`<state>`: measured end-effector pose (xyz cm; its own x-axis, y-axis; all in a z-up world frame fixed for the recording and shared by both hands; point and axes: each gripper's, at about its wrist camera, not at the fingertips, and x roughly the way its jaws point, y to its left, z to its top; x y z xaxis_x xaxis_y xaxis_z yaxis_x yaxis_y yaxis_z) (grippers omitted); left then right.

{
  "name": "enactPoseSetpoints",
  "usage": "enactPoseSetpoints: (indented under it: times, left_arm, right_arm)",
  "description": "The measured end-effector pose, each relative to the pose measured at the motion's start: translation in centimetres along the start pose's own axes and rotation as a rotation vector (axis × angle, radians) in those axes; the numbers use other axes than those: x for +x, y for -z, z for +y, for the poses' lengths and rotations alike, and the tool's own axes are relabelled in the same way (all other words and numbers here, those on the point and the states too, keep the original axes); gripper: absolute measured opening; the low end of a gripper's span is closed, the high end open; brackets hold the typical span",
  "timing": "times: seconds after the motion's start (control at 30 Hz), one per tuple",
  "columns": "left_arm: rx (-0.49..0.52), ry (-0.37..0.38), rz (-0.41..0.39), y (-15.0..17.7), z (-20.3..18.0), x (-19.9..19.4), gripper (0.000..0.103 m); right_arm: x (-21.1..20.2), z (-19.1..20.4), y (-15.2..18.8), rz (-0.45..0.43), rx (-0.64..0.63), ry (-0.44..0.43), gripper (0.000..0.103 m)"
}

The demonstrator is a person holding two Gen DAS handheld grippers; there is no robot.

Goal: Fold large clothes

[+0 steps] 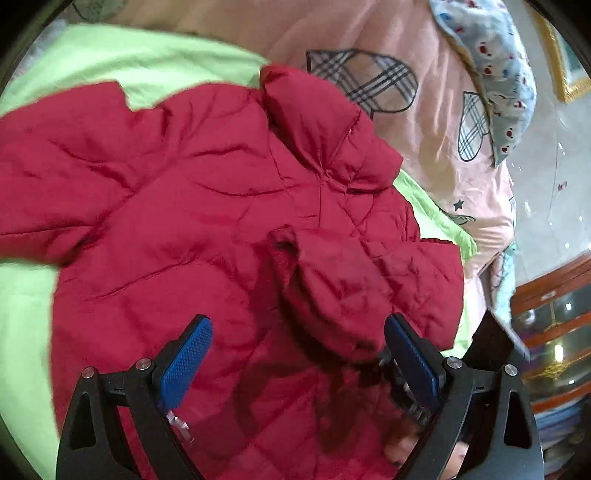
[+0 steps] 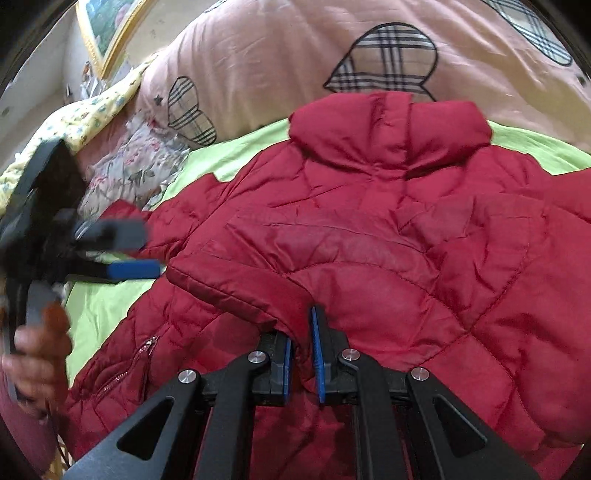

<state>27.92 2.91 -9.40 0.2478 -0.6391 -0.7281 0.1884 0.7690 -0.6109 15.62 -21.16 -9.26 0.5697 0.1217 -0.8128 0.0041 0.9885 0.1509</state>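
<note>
Left gripper stood wide, empty, over jacket on green sheet. Right gripper pinched sleeve just ahead of its pads. Best: lay sleeve flat across jacket back, left pressing fold.

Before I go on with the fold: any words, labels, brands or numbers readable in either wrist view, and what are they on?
None readable in either view.
Red jacket: no tag, logo or print showing.
Pink quilt: only plaid heart shapes and small stars, no letters.
Blue patterned cloth: small pictures only, blurred.
Framed picture: too blurred and cropped to tell if it carries text.
</note>
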Motion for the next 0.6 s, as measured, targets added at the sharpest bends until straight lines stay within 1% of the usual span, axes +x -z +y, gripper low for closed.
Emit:
enactPoseSetpoints:
  times: [0.1,0.13,0.17,0.2,0.23,0.27,0.3,0.33,0.4,0.43,0.5,0.53,0.6]
  left_arm:
    - [-0.004,0.006,0.039,-1.3,0.4,2.4,0.09]
    - [-0.008,0.022,0.053,-1.7,0.6,3.2,0.083]
    - [-0.012,0.041,0.067,-2.1,0.7,3.8,0.067]
    - [-0.012,0.05,0.079,-2.3,0.8,4.3,0.056]
    - [-0.004,0.043,0.084,-2.6,0.8,4.8,0.036]
    - [0.011,0.018,0.074,-2.8,0.6,5.0,0.022]
    - [0.028,0.004,0.065,-3.1,0.5,5.2,0.021]
    - [0.038,0.018,0.059,-3.1,0.5,5.1,0.016]
    - [0.058,0.033,0.041,-3.1,0.5,4.7,0.012]
    - [0.074,0.026,0.028,-2.9,0.2,4.3,0.011]
    - [0.116,-0.01,-0.007,-2.5,-0.2,3.4,0.01]
    - [0.136,-0.02,-0.024,-2.4,-0.4,2.9,0.01]
    - [0.162,-0.042,-0.047,-2.1,-0.5,2.1,0.009]
  right_arm:
    - [0.3,0.4,0.1,-0.004,-0.009,-0.003,0.01]
    - [0.4,0.5,0.1,-0.005,-0.012,-0.005,0.01]
    - [0.4,0.5,0.1,-0.005,-0.014,-0.006,0.01]
    - [0.5,0.6,0.1,-0.005,-0.017,-0.008,0.01]
    - [0.5,0.7,0.1,-0.004,-0.021,-0.011,0.011]
    - [0.5,0.8,0.1,-0.004,-0.021,-0.012,0.015]
    - [0.3,0.7,0.1,-0.005,-0.021,-0.005,0.015]
    - [0.2,0.7,0.2,-0.004,-0.021,0.006,0.016]
    - [0.0,0.5,0.2,0.001,-0.007,-0.005,0.017]
    - [-0.3,0.2,0.2,-0.002,0.005,-0.023,0.02]
    - [-0.9,0.1,0.4,-0.001,0.02,-0.039,0.033]
    - [-1.4,0.0,0.5,0.001,0.025,-0.035,0.042]
    - [-2.4,-0.3,0.7,-0.012,0.029,-0.041,0.044]
